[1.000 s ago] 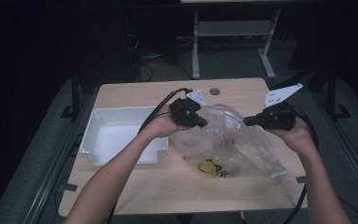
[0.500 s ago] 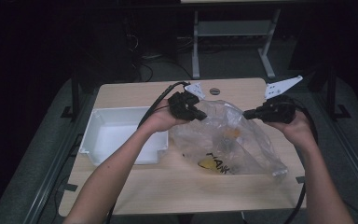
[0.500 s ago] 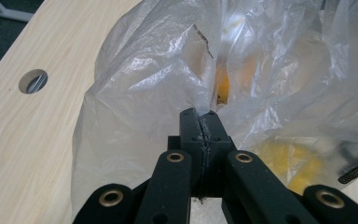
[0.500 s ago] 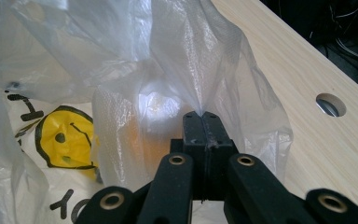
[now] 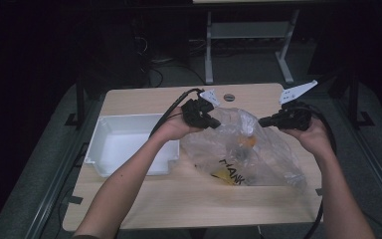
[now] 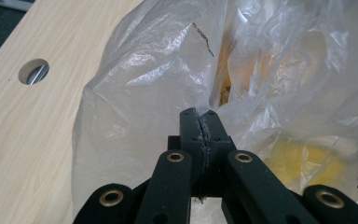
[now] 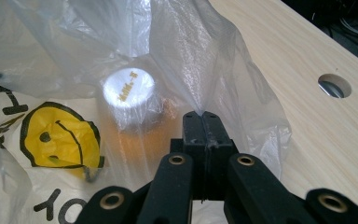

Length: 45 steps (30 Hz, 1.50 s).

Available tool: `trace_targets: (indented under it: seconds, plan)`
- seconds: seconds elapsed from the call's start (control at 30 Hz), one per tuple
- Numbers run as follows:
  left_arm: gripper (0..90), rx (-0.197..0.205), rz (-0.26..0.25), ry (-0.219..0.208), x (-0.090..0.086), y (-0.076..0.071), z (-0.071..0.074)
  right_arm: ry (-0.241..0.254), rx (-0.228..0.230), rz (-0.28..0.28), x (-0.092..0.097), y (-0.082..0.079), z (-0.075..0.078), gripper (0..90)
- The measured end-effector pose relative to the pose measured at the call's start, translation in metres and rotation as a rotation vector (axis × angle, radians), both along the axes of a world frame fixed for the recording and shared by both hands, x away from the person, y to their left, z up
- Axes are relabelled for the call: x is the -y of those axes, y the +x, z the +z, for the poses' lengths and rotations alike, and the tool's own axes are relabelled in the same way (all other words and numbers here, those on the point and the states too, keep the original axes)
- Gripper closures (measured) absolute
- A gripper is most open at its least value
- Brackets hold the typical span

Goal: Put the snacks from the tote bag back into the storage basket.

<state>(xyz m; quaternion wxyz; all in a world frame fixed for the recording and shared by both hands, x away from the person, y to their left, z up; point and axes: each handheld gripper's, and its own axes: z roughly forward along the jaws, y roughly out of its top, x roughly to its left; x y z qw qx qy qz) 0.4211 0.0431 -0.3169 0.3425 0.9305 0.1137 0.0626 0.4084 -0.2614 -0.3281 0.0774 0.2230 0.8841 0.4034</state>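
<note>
A clear plastic bag (image 5: 248, 149) with a yellow smiley and black lettering lies on the wooden table (image 5: 179, 199). My left gripper (image 5: 214, 122) is shut on the bag's upper left edge, where the film (image 6: 158, 93) is pinched between the black jaws (image 6: 200, 122). My right gripper (image 5: 263, 121) is shut on the bag's upper right edge (image 7: 200, 112). Between them the bag's mouth is held up and stretched. Inside stands an orange bottle with a white cap (image 7: 128, 88), also seen as an orange patch (image 5: 247, 142) through the film.
A white tray (image 5: 104, 144) sits on the table's left part, beside my left forearm. A round cable hole (image 5: 229, 97) lies at the table's far edge. Table legs and cables stand on the dark floor beyond.
Both grippers have lifted the bag's top edge and drawn it slightly apart. The bag stands taller and the printed lettering has shifted toward the front.
</note>
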Motion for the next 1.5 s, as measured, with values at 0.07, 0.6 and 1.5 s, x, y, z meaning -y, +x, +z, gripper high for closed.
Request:
trace_targets:
  seconds: [0.07, 0.6, 1.5]
  plan:
    - [89.7, 0.000, 0.002, 0.004, 0.000, 0.000, -0.003, -0.001, -0.004, 0.000, 0.000, 0.001, -0.001, 89.7]
    - [89.7, -0.012, 0.013, 0.000, 0.006, 0.003, -0.021, 0.023, -0.065, -0.054, 0.006, 0.007, -0.032, 89.7]
    - [89.6, -0.048, 0.031, 0.055, 0.013, 0.009, -0.058, -0.001, -0.158, -0.108, 0.005, 0.016, -0.068, 89.6]
